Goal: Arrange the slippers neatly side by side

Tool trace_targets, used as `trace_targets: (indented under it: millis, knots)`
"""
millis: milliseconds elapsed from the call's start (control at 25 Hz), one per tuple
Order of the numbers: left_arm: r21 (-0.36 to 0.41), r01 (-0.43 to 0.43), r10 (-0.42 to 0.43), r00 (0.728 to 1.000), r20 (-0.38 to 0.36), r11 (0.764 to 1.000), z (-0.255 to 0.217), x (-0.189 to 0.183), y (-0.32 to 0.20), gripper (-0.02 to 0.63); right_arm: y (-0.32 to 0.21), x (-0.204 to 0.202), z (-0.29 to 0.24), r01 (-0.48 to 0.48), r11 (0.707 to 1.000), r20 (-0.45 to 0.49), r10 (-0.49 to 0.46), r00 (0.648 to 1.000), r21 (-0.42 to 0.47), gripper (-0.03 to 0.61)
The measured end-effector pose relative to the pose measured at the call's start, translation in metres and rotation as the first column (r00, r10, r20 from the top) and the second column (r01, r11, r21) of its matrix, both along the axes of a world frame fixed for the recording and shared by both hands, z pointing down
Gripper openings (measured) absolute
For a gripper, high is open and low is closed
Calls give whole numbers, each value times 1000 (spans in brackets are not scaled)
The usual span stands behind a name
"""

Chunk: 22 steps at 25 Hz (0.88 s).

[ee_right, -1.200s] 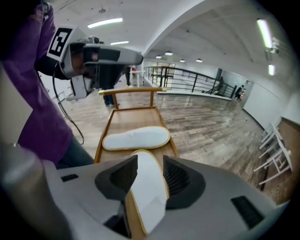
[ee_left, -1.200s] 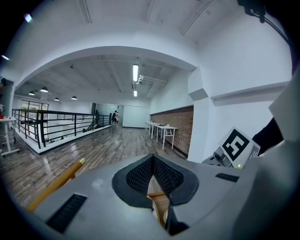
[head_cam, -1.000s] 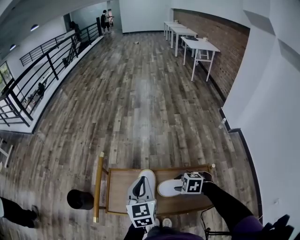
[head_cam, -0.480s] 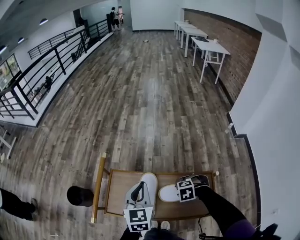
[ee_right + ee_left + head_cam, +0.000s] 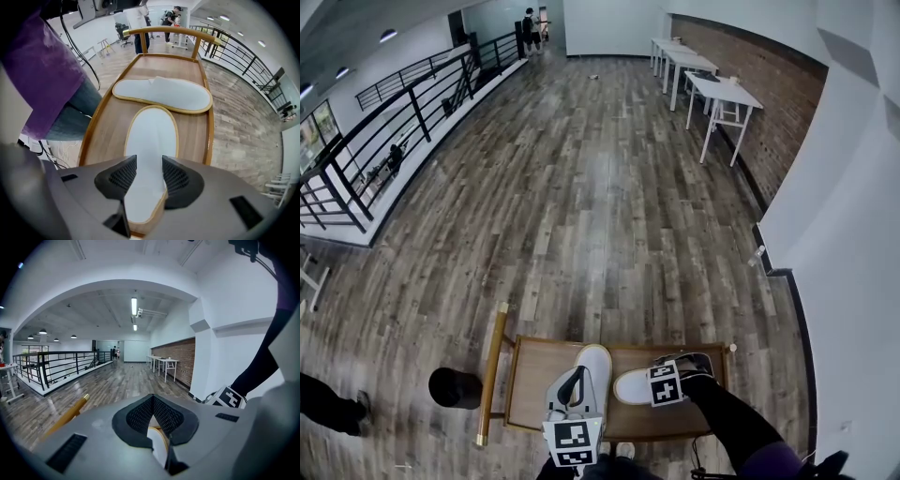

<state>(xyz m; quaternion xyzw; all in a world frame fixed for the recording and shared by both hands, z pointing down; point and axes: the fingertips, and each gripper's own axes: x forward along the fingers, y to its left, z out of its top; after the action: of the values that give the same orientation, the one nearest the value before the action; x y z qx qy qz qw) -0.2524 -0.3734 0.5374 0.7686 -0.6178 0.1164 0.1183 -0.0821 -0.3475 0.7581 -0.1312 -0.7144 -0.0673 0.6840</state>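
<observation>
L tongs (image 5: 153,401) clenched on the edge of one slipper (image 5: 157,444), w/ the slipper running fwd from them. R tongs (image 5: 149,165) released, jaws apart just over the near end of 2nd slipper (image 5: 151,133), which lies flat on the bench (image 5: 194,140). The other slipper lies crosswise just beyond it.

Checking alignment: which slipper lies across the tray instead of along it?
The left slipper, lying front-to-back across the tray; the right slipper runs lengthwise along it.

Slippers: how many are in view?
2, both on the wooden tray: the left slipper pinched in the left gripper, the right slipper under the right gripper's open jaws. None looks hidden.
</observation>
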Motion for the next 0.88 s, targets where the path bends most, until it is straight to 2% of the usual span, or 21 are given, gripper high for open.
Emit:
trace_targets:
  millis: [240,440,880]
  knots:
    - [-15,17,-17,1000,-3,1000,3,-4,1,0,3,9,4,-6,1000,-30,6,1000,3,159]
    - [-11,19,-19,1000,-9,1000,2,-5,1,0,2,8,3,-42,999,-35,42,998,6,32]
    - [4,13,-13,999,-35,1000,-1,6,0,0,1,12,-10,-147,989,-17,147,989,1,18]
